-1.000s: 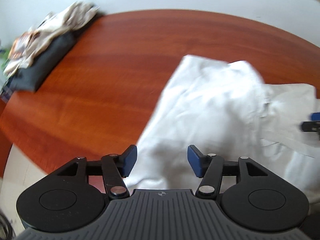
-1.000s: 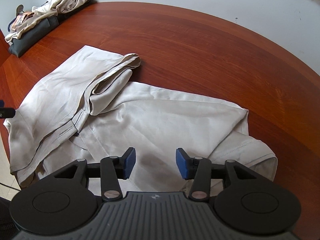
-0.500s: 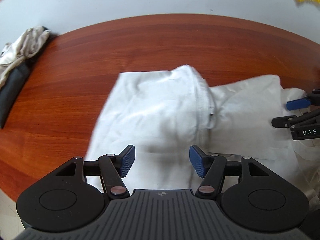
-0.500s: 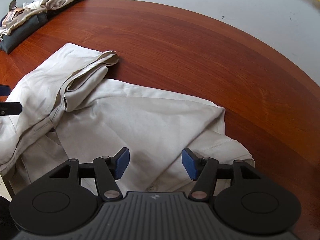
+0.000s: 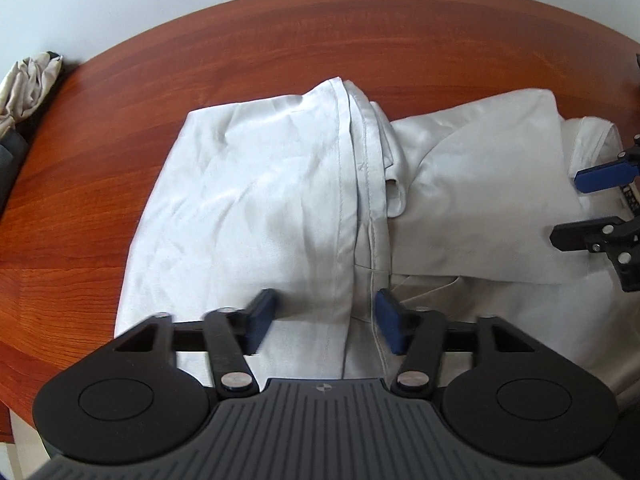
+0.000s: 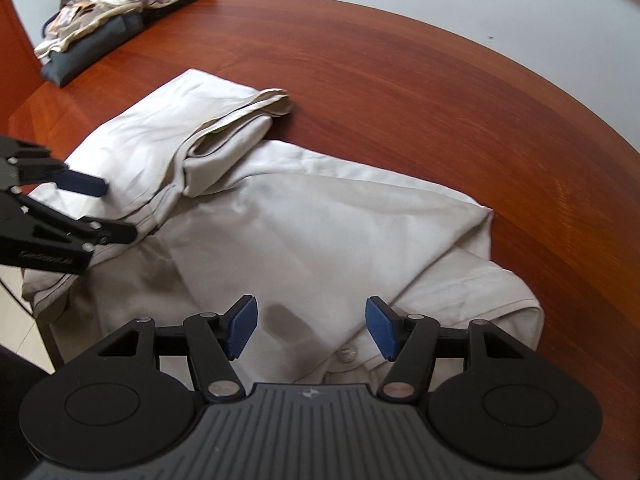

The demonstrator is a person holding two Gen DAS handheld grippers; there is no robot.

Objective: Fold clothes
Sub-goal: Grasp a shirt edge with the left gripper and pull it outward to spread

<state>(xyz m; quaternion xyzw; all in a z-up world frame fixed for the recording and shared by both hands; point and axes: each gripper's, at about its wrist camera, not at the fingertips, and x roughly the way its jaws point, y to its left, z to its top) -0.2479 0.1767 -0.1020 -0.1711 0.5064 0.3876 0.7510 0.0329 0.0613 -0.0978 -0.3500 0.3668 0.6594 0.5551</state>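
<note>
A pale beige garment (image 5: 260, 200) lies crumpled and partly folded on the round wooden table (image 5: 280, 52). My left gripper (image 5: 326, 320) hangs low over the garment's near left part, astride a stitched seam ridge. Its jaws are closing, with cloth between them and the pads not pressing on it. In the right wrist view the garment (image 6: 320, 220) shows a button near the front, and my right gripper (image 6: 310, 326) stands open just above it. Each view catches the other tool: the left gripper (image 6: 112, 210) at the left edge, the right gripper (image 5: 574, 210) at the right edge.
A stack of other clothes (image 6: 116, 20), light pieces on a dark folded one, sits at the table's far left by the white wall. The same stack (image 5: 28, 84) shows at the left edge. Bare wood (image 6: 400, 80) stretches behind and right of the garment.
My left gripper has swung right over the garment and dropped closer to it, and its jaws have narrowed. The right gripper's jaws have widened; it has stayed in place.
</note>
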